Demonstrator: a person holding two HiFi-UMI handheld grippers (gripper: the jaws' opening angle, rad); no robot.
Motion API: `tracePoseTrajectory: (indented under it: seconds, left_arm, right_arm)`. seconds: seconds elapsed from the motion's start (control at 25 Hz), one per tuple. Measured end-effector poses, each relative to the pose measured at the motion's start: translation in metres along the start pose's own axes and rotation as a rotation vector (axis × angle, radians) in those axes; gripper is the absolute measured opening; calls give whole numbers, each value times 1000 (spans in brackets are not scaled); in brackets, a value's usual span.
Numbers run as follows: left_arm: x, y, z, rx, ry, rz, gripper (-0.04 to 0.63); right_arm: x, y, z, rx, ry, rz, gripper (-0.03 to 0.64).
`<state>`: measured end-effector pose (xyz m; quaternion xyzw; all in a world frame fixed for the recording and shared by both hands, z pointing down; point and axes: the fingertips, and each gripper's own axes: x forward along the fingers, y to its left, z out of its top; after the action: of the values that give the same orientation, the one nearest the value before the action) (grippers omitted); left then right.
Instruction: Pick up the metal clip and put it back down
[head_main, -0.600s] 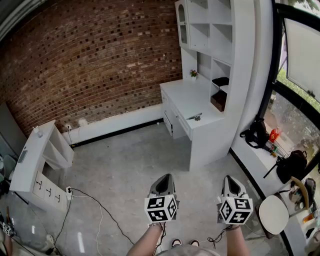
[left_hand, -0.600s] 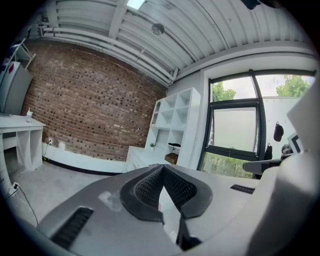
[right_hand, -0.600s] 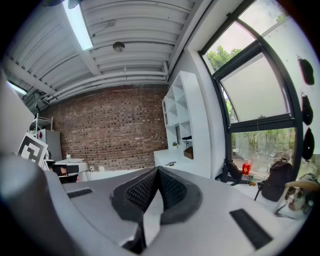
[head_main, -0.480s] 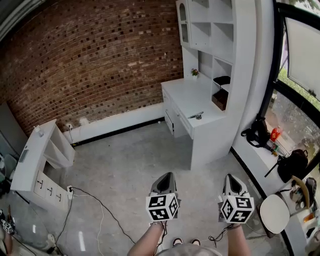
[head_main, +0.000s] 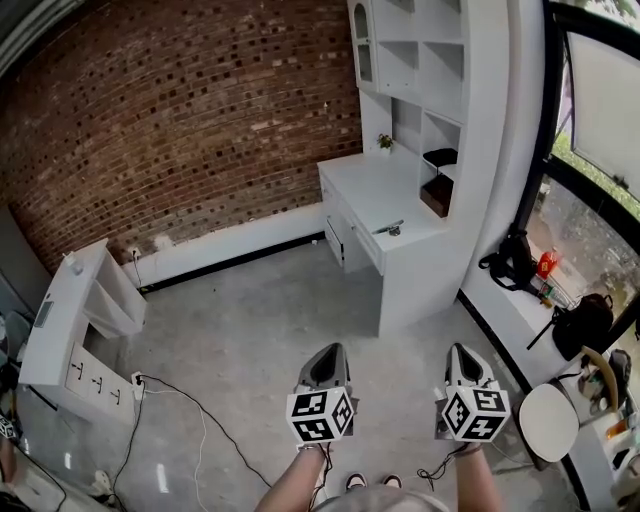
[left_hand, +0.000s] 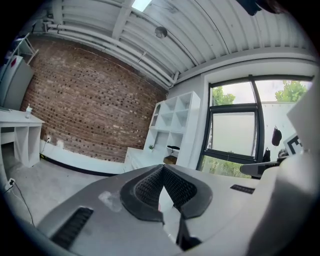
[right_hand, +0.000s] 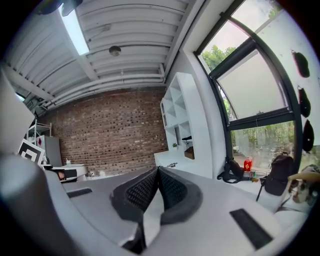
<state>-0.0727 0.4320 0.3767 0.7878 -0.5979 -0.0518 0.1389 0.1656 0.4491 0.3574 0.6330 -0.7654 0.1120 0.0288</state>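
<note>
The metal clip (head_main: 390, 228) lies near the front of a white desk (head_main: 365, 190) against the right wall, far ahead of me. It also shows small in the right gripper view, as the clip (right_hand: 171, 164) on the desk's edge. My left gripper (head_main: 327, 354) and right gripper (head_main: 462, 351) hang side by side low over the concrete floor, well short of the desk. Both are shut with nothing between the pads: the left gripper (left_hand: 162, 168) and the right gripper (right_hand: 158, 169) each show jaws meeting at the tip.
White shelving (head_main: 420, 60) rises behind the desk, with a small plant (head_main: 385, 142) and a brown box (head_main: 435, 197). A second white desk (head_main: 70, 310) stands at left, cables (head_main: 190, 410) trail on the floor, and bags (head_main: 515, 265) and a round stool (head_main: 545, 425) sit by the window.
The head view has shifted a little, so the desk sits slightly higher and more to the left. Both grippers stay shut in much the same place.
</note>
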Motion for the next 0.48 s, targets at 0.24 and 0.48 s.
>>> tracePoseTrajectory:
  seconds: [0.24,0.48]
  left_arm:
    - [-3,7,1,-14,2,-8,11]
    - [0,18,5,-11,-3,-2,11]
  right_arm:
    - [-1,-2,1,-13,13,-23,3]
    - [4,3,2,-19,12,-20,63]
